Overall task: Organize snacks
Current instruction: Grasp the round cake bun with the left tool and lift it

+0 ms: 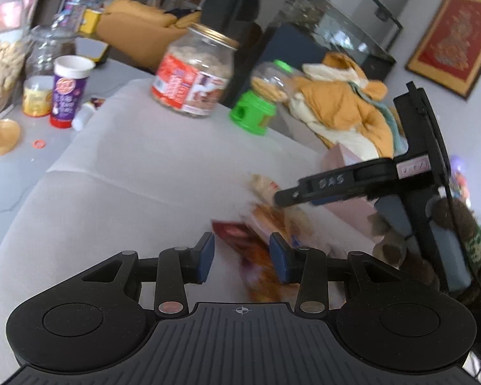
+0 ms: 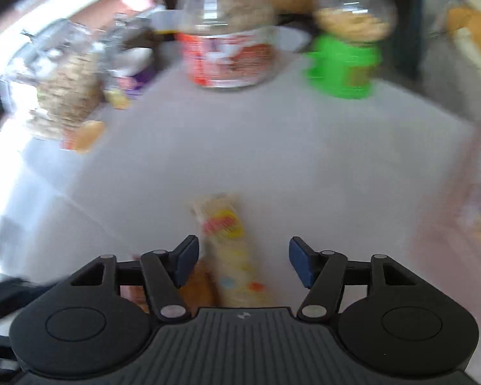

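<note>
A few snack packets lie on a pale grey mat (image 1: 118,173). In the left wrist view my left gripper (image 1: 242,258) is open, its blue pads either side of a blurred red and orange packet (image 1: 253,250). My right gripper (image 1: 285,197) shows there from the side, over a pale packet (image 1: 264,183); its jaws cannot be read in that view. In the right wrist view my right gripper (image 2: 243,264) is open above a cream packet with a red and yellow label (image 2: 232,250); a brown packet (image 2: 198,285) lies beside it. The view is blurred.
A red-labelled jar with a gold rim (image 1: 194,70) and a green dispenser (image 1: 261,96) stand at the mat's far edge. A purple tub (image 1: 69,89), a small yellow tub (image 1: 37,96), a nut jar (image 1: 0,64) and a gold lid (image 1: 0,136) sit left. A pink box (image 1: 352,189) is right.
</note>
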`<state>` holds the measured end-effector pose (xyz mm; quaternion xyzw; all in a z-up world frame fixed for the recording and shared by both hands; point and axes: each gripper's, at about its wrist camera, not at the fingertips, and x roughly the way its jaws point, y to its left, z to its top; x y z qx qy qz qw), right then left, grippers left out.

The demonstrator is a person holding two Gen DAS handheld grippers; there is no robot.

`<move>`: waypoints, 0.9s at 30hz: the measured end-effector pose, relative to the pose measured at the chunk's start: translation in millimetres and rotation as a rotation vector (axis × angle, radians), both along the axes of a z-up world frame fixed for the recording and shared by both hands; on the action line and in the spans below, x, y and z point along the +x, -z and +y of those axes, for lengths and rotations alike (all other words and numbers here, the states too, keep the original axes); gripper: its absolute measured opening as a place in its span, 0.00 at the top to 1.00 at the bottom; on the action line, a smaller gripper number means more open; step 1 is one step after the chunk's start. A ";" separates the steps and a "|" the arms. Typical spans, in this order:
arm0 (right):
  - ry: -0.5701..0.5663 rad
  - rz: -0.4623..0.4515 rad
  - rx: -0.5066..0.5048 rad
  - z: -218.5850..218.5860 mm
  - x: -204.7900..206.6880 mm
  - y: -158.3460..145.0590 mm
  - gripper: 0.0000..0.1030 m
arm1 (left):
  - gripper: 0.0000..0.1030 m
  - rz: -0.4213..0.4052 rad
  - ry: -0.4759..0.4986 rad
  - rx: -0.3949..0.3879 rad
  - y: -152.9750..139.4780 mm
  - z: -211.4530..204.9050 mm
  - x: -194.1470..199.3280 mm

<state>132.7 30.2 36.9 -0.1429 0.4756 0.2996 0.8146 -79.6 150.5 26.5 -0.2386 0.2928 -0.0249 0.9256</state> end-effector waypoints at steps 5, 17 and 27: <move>0.082 -0.051 -0.003 -63.9 -9.6 -13.6 0.29 | 0.59 0.023 0.066 0.054 -5.4 -35.7 4.2; 0.133 -0.142 0.037 -147.1 -75.8 26.1 0.21 | 0.59 0.024 -0.031 0.235 -19.1 -70.2 45.8; 0.247 -0.251 0.147 -206.9 -98.8 37.4 0.09 | 0.52 0.111 0.011 0.469 -1.4 -114.4 105.8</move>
